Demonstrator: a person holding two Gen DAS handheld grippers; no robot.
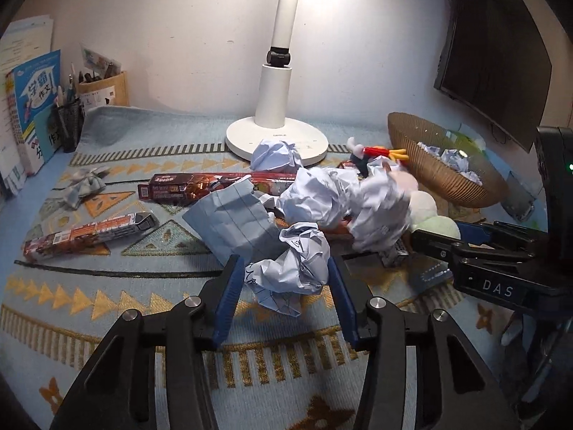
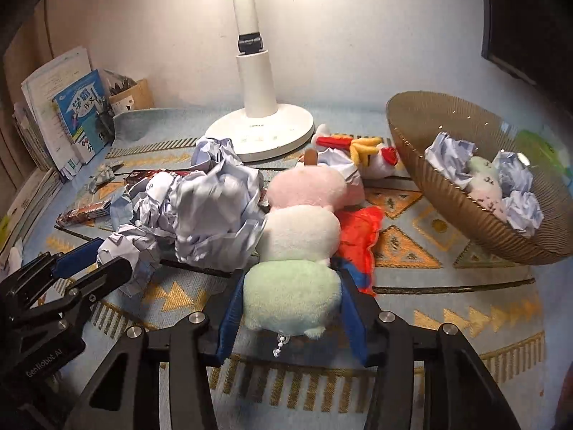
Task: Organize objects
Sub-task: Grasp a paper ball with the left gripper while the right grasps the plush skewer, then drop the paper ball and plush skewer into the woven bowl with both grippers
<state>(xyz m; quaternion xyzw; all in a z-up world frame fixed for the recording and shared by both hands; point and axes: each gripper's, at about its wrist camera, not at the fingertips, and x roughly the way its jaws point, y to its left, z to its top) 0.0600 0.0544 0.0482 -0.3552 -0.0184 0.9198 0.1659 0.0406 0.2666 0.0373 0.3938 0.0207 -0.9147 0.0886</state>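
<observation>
My left gripper [image 1: 286,268] stands around a crumpled paper ball [image 1: 293,265], its blue pads at both sides of it. My right gripper [image 2: 292,286] is shut on the green end of a plush dumpling skewer [image 2: 297,236], whose white and pink balls lie beyond. More crumpled paper [image 2: 211,211] is piled left of the plush. A brown woven basket [image 2: 476,222] at the right holds paper balls and a plush. The basket also shows in the left wrist view [image 1: 429,175]. The right gripper shows in the left wrist view [image 1: 440,236].
A white lamp base [image 1: 277,136] stands at the back centre. Two red-brown long boxes [image 1: 89,233] lie on the patterned mat at the left. Books and pen holders [image 1: 68,122] stand at the far left. A chicken plush [image 2: 361,150] and a red cloth [image 2: 358,236] lie near the basket. A dark monitor [image 1: 494,46] hangs at the right.
</observation>
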